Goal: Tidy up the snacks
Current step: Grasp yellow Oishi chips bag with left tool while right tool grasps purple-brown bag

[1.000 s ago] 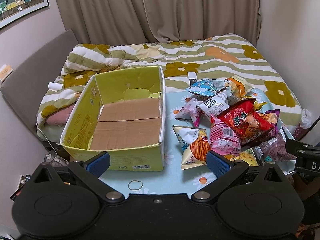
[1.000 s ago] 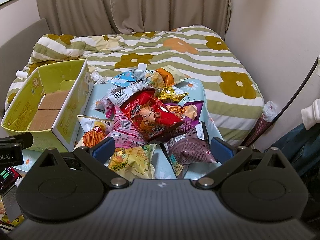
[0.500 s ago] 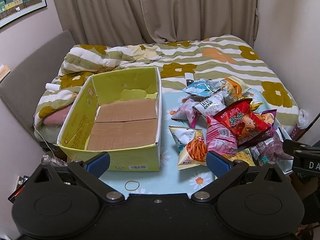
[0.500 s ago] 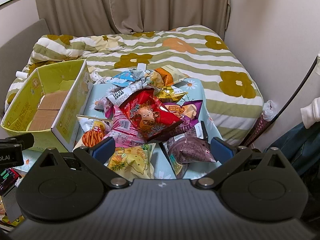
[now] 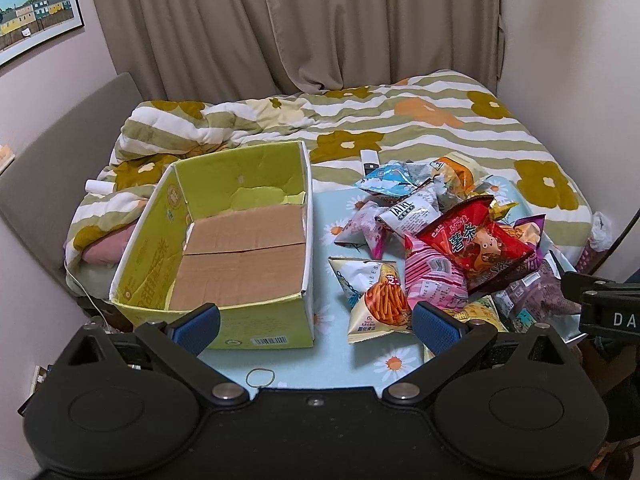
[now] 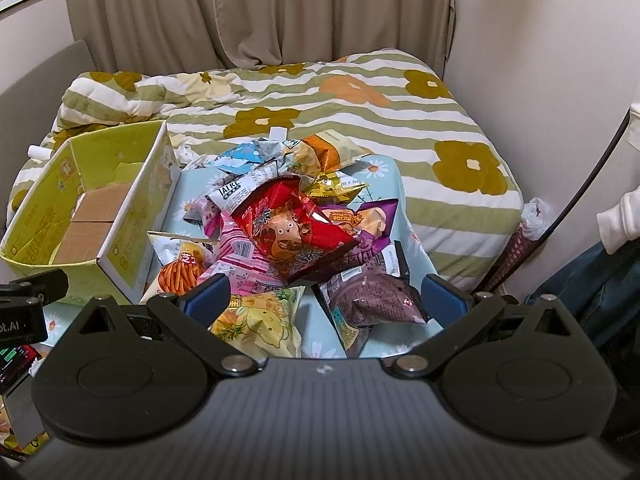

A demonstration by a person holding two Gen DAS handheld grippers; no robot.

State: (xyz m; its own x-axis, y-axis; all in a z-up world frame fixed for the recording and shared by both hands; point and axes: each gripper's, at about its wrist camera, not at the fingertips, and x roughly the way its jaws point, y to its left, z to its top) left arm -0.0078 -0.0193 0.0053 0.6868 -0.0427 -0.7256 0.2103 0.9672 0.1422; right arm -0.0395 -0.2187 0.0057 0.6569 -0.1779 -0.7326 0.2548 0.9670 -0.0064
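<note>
An open yellow-green cardboard box (image 5: 168,284) stands empty at the left of a light blue daisy tablecloth (image 5: 336,208); it also shows in the right wrist view (image 6: 132,236). A pile of snack bags lies to its right, topped by a red bag (image 5: 476,240) (image 6: 292,228), with an orange-stick bag (image 5: 376,300), a pink bag (image 5: 432,280), a yellow bag (image 6: 260,316) and a purple-brown bag (image 6: 372,300). My left gripper (image 5: 318,326) is open and empty before the box and pile. My right gripper (image 6: 326,300) is open and empty just short of the pile.
A rubber band (image 5: 260,377) lies on the cloth near the front edge. A bed with a striped floral duvet (image 5: 400,128) is behind the table. Curtains (image 5: 304,20) hang at the back. A wall (image 6: 540,60) is at the right.
The left gripper's view has shifted a little, so the box and pile sit slightly lower-left in frame. The right gripper has barely moved. Both stay open.
</note>
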